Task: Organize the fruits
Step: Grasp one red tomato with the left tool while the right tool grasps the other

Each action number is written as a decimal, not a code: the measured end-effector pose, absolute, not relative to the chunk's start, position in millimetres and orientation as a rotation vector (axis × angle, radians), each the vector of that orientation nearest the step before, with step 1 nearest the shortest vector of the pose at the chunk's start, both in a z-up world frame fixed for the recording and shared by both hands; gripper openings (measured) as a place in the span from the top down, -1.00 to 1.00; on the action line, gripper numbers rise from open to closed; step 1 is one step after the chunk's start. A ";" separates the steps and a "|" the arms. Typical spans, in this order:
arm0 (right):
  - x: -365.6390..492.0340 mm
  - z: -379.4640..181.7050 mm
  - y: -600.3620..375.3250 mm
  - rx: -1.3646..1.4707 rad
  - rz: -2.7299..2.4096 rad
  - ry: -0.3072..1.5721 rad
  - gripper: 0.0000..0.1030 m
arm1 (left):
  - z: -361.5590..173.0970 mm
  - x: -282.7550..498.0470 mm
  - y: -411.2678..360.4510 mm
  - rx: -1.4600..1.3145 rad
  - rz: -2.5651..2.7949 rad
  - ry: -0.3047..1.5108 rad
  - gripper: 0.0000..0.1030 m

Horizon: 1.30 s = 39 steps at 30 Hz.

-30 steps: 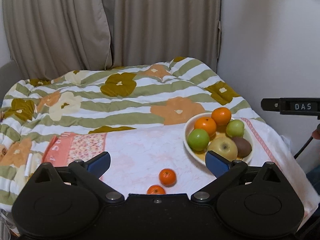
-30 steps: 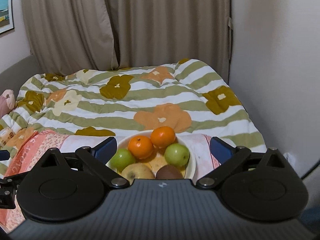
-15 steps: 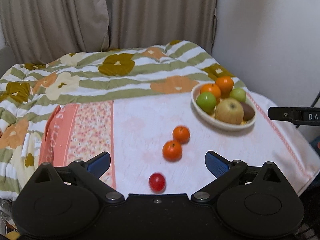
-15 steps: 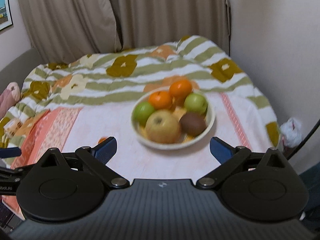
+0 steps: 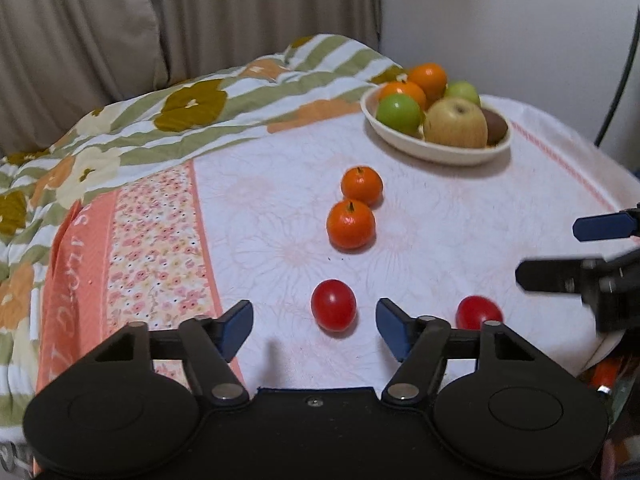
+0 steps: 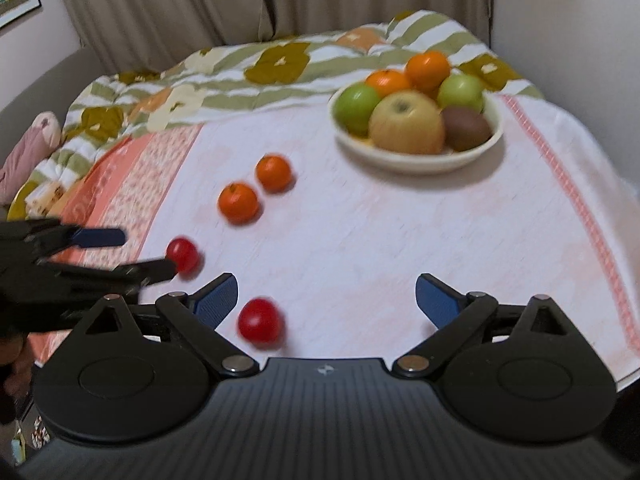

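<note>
On the white cloth lie two small oranges (image 5: pixel 351 224) (image 5: pixel 361 185) and two red tomatoes (image 5: pixel 333 305) (image 5: pixel 479 313). A cream bowl (image 5: pixel 440 150) at the back right holds oranges, green apples, a yellow apple and a kiwi. My left gripper (image 5: pixel 314 320) is open, with the near tomato between its fingers, not touched. My right gripper (image 6: pixel 326 296) is open and empty; the second tomato (image 6: pixel 260 322) lies by its left finger. The oranges (image 6: pixel 238 202) (image 6: pixel 273 173), the other tomato (image 6: pixel 183 255) and the bowl (image 6: pixel 416 158) also show in the right wrist view.
A floral striped quilt (image 5: pixel 192 116) covers the bed behind the cloth. A pink flowered band (image 5: pixel 152 248) runs along the cloth's left side. Curtains (image 5: pixel 240 12) and a white wall (image 5: pixel 500 20) stand behind. The cloth's right edge drops off near the right gripper (image 5: pixel 580 256).
Both grippers have pulled back and lowered toward the near part of the cloth. Both tomatoes have come into view, one now between the left gripper's fingers. The left gripper's fingers have narrowed.
</note>
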State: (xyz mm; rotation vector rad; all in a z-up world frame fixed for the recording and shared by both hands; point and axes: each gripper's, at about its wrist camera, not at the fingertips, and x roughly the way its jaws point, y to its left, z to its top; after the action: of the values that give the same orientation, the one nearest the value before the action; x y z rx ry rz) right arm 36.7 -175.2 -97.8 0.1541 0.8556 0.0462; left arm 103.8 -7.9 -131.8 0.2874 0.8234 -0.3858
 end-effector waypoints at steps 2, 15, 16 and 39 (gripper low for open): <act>34.2 -103.9 -166.7 0.150 0.052 0.870 -1.00 | -136.7 107.5 -10.0 0.307 -0.404 0.825 -0.28; 33.7 -126.4 -148.0 0.138 0.072 0.930 -0.72 | -159.3 122.8 -18.8 0.345 -0.473 0.851 0.13; 33.6 -126.8 -146.1 0.135 0.075 0.931 -0.71 | -159.2 123.5 -18.4 0.341 -0.474 0.851 0.13; 52.1 -133.5 -125.7 0.085 0.134 0.953 -0.09 | -155.8 114.7 0.0 0.307 -0.437 0.872 0.37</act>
State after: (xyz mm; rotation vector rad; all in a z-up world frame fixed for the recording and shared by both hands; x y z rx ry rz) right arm 52.1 -125.7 -133.5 0.0850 0.9530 0.1340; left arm 114.7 0.0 -155.8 0.3066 0.8718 -0.4375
